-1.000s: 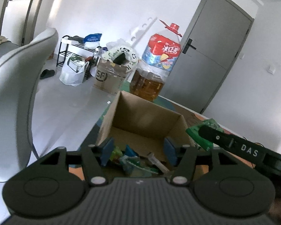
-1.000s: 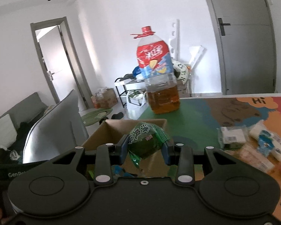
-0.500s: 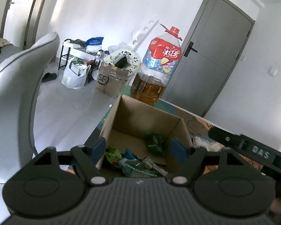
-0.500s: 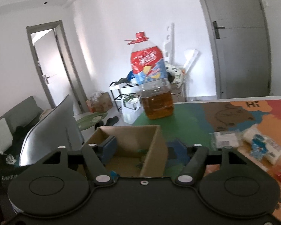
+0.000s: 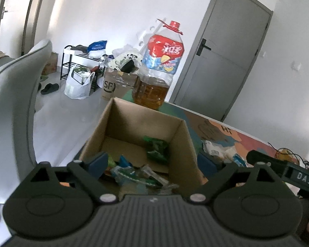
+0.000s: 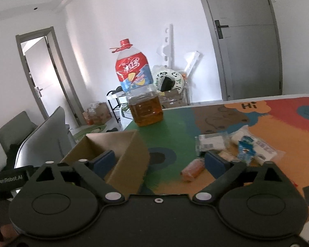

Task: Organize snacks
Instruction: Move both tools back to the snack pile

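1. Since a second ago the green snack packet (image 5: 157, 147) has left the right hand-held gripper (image 6: 159, 161) and now lies inside the cardboard box (image 5: 181, 144), at about 2 o'clock on the box floor.
2. Right hand-held gripper: its jaws have just been opening and now stand wide, nothing pressed between them; the box's near corner and bare mat show in the gap.
3. Left hand-held gripper (image 5: 152, 164): its jaws have also just been opening and stand wide, gripping nothing, poised over the box's near edge.
4. More wrapped snacks (image 5: 134, 173) are heaped at 6 o'clock in the box.
5. On the colourful surface (image 6: 171, 135), white-wrapped snacks (image 6: 237, 146) lie at 3 o'clock of the box, and an orange packet (image 6: 192, 169) just beside the right gripper's right finger.
6. An oil bottle (image 6: 140, 94) stands at 12 o'clock beyond the box.
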A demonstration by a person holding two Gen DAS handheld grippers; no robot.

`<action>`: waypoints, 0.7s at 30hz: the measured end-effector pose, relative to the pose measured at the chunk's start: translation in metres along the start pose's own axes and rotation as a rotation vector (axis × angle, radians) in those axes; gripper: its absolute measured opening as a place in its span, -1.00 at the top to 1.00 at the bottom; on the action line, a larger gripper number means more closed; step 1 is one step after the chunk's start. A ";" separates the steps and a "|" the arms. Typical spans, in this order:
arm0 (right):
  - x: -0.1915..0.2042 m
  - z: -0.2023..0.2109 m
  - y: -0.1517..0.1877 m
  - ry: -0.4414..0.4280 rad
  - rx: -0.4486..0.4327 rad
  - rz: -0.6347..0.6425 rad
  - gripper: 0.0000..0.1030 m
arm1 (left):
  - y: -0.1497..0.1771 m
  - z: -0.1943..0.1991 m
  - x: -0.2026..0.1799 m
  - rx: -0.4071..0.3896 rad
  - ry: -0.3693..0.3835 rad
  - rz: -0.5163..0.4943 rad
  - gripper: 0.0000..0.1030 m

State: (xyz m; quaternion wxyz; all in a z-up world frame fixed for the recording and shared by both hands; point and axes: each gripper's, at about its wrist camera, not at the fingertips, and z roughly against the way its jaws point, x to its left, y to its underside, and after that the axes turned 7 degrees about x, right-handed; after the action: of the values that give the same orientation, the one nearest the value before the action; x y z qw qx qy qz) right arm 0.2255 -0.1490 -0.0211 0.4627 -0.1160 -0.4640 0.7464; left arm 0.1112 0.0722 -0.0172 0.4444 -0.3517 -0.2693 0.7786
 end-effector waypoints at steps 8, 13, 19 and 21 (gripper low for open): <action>-0.024 0.018 0.005 0.033 0.001 -0.022 -0.99 | 0.005 -0.003 -0.024 0.012 0.033 -0.030 -0.82; -0.041 0.029 0.006 0.070 -0.002 -0.044 -1.00 | 0.010 -0.006 -0.041 0.020 0.060 -0.054 -0.82; -0.060 0.039 0.009 0.105 -0.010 -0.072 -1.00 | 0.016 -0.011 -0.065 0.035 0.095 -0.087 -0.82; -0.066 0.042 0.010 0.116 -0.014 -0.083 -1.00 | 0.019 -0.013 -0.073 0.038 0.106 -0.106 -0.82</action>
State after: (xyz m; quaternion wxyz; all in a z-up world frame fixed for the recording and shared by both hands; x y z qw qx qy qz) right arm 0.2302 -0.2282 -0.0230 0.5187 -0.1428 -0.4462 0.7152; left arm 0.1379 0.0003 -0.0162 0.5052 -0.3693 -0.2487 0.7393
